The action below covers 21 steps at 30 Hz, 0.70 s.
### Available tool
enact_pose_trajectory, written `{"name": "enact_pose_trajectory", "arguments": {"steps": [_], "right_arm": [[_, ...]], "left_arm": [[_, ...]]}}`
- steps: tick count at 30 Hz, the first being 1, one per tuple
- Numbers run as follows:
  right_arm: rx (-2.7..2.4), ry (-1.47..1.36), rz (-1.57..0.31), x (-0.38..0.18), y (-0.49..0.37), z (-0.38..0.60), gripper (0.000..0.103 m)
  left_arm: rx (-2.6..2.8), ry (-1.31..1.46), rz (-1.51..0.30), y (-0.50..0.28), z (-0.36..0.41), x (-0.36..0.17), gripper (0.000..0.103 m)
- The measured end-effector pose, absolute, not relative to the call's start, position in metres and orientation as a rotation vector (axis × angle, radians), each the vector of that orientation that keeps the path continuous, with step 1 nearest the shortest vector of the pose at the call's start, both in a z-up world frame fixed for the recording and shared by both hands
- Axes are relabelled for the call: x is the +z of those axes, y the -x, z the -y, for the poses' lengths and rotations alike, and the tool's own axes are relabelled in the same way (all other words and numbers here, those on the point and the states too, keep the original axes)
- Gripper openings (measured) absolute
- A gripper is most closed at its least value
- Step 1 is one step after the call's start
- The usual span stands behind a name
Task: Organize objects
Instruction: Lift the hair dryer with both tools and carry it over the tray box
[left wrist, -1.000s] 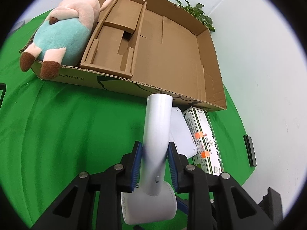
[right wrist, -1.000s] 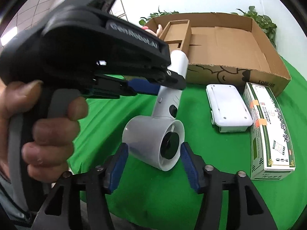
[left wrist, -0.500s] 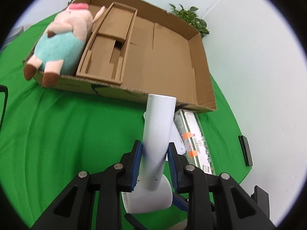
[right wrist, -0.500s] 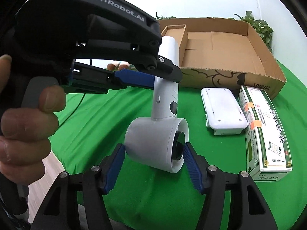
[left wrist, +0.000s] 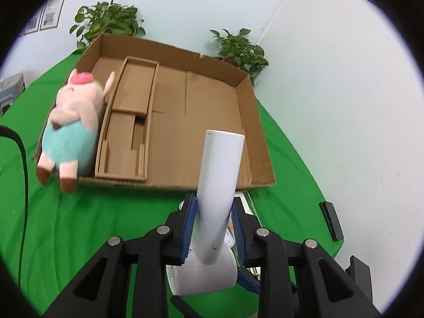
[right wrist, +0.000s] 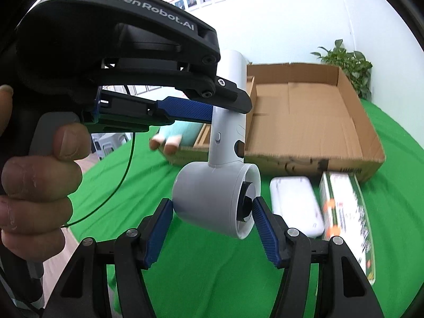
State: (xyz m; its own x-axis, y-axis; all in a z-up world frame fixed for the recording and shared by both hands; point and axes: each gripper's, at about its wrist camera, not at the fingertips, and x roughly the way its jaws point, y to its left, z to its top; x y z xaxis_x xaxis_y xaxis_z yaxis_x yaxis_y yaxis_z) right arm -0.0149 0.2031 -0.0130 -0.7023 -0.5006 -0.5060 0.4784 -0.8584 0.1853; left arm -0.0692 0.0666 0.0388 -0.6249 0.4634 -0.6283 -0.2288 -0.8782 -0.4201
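left fingers (left wrist: 214, 225): clenched on handle of white hair dryer (left wrist: 217, 182), blue pads pressed to both sides; handle sticks forward and up past the tips
right fingers (right wrist: 213, 229): spread, blue pads either side of the dryer barrel; left pad looks touching the barrel back, right pad at the nozzle rim, contact there unclear
hair dryer: held off the counter; barrel (right wrist: 216, 201) sits below the left fingers and between the right fingers, nozzle end toward the right finger
left gripper body (right wrist: 114, 61): black, fills the upper left of the right wrist view, person's hand (right wrist: 39, 180) wrapped on its grip
white flat case (right wrist: 296, 205): on the cloth, just right of and beyond the right fingers, blurred
green-white carton (right wrist: 344, 212): just beside the white case on its right, touching or nearly, can't tell
cardboard box (left wrist: 261, 143): open, ahead of both pairs of fingers, cardboard insert (left wrist: 127, 129) lying inside its left part
plush pig (left wrist: 73, 129): in the box's left end, ahead-left of the left fingers, feet hanging over the front wall
counter (left wrist: 66, 225): covered in green cloth
black flat object (left wrist: 331, 220): on the cloth, far right of the left fingers, type unclear
potted plants (left wrist: 106, 23): behind the box at the wall
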Motion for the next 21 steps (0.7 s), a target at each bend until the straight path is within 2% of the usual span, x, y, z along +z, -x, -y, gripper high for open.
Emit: {"name": "enact_pose_trajectory", "arguments": {"steps": [15, 21], "right_arm": [[-2.486, -0.695, 0.032, 0.026, 0.118, -0.204, 0.060], [-2.436, -0.758, 0.071, 0.020, 0.170, -0.204, 0.060]], "left_arm": [[2.521, 1.044, 0.366, 0.155, -0.074, 0.077, 0.025], [2.547, 1.085, 0.315, 0.192, -0.082, 0.073, 0.025]]}}
